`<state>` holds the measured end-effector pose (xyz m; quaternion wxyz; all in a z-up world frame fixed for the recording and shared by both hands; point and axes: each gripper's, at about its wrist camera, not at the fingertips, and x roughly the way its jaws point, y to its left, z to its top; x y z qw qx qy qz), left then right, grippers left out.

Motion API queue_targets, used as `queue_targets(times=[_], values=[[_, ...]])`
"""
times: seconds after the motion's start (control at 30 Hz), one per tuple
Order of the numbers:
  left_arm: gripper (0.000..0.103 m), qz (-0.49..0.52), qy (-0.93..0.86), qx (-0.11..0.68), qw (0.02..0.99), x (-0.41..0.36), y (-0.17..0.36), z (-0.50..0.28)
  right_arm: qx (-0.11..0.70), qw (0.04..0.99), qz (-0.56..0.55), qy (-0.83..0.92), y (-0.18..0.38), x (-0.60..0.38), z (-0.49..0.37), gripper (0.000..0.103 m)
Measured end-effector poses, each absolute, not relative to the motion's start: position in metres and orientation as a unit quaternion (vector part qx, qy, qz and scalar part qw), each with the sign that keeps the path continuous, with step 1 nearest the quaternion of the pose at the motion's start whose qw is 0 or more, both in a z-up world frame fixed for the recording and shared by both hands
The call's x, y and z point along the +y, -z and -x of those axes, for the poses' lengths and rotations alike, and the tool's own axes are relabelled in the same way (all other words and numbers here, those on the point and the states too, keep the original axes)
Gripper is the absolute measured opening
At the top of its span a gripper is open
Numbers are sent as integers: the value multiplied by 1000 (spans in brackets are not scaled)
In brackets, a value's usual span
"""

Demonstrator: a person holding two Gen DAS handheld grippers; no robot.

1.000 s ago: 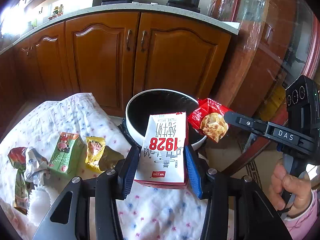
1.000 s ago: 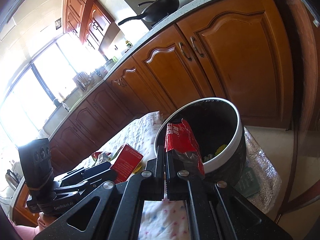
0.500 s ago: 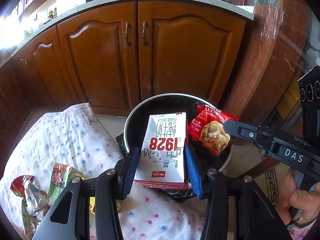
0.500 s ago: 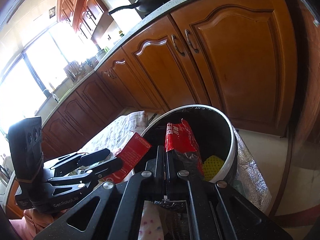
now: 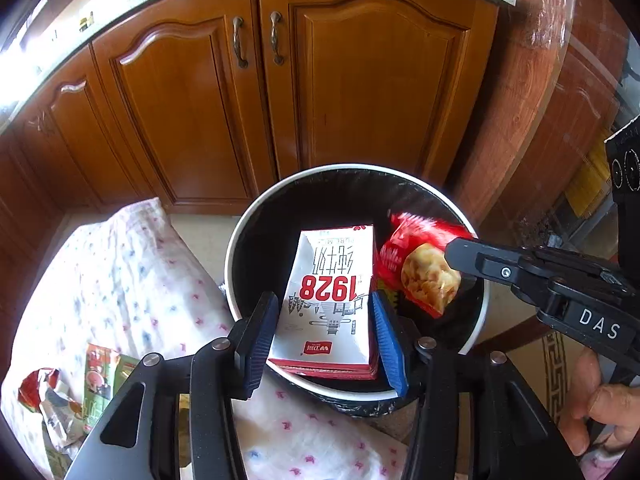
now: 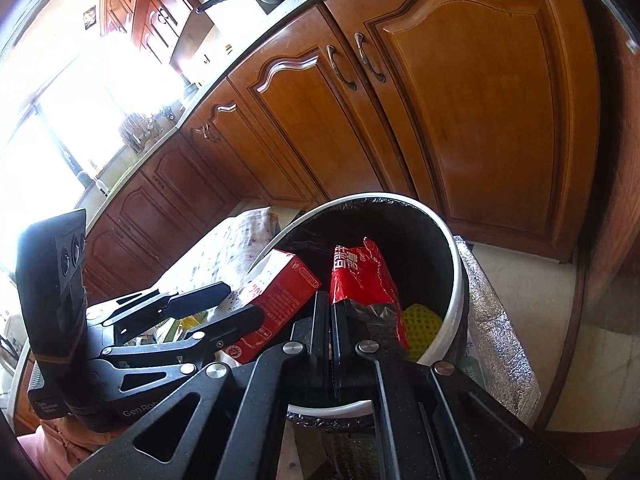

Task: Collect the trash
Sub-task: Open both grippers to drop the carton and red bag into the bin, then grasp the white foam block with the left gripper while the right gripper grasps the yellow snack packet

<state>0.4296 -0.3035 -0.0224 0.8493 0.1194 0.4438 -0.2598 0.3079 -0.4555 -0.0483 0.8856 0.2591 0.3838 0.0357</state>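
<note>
My left gripper (image 5: pixel 326 332) is shut on a white and red milk carton marked 1928 (image 5: pixel 332 296) and holds it over the mouth of the round white bin with a black liner (image 5: pixel 248 236). My right gripper (image 6: pixel 331 312) is shut on a red snack wrapper (image 6: pixel 360 276) and holds it over the same bin (image 6: pixel 456 280). In the left wrist view the wrapper (image 5: pixel 424 272) hangs from the right gripper just right of the carton. In the right wrist view the carton (image 6: pixel 276 300) sits between the left gripper's fingers. A yellow piece (image 6: pixel 420 320) lies inside the bin.
A table under a white dotted cloth (image 5: pixel 120 272) is on the left, with a green carton (image 5: pixel 104 376) and crumpled wrappers (image 5: pixel 44 400) on it. Wooden kitchen cabinets (image 5: pixel 360 80) stand behind the bin. A foil-covered mat (image 6: pixel 492 320) lies beside the bin.
Both grippers have moved forward from the table until the carton and the red wrapper hang over the bin's opening. Both have stayed shut on their items.
</note>
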Motion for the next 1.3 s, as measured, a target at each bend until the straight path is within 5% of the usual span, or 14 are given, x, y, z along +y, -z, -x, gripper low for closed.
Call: queue_targets(times=[0.13,0.23,0.33,0.5,0.6,1.3], values=[[52,-103,265,442,851,-298,18,-433,387,881,-270,-38,49,-458,-311,9],[57,-97,263,435,855,-290,15,-428,382,882,-274,-36,48,-457,-306,22],[58,-78,263,429,861,-276,12,-415,373,884,-280,-34,45,-455,-298,36],[66,-36,250,412,875,-237,10,-384,343,890,-298,-34,38,-445,-276,82],[67,-12,239,406,882,-213,13,-362,326,897,-296,-29,35,-429,-259,92],[67,71,149,390,906,-75,8,-238,329,897,-289,-62,52,-312,-200,93]])
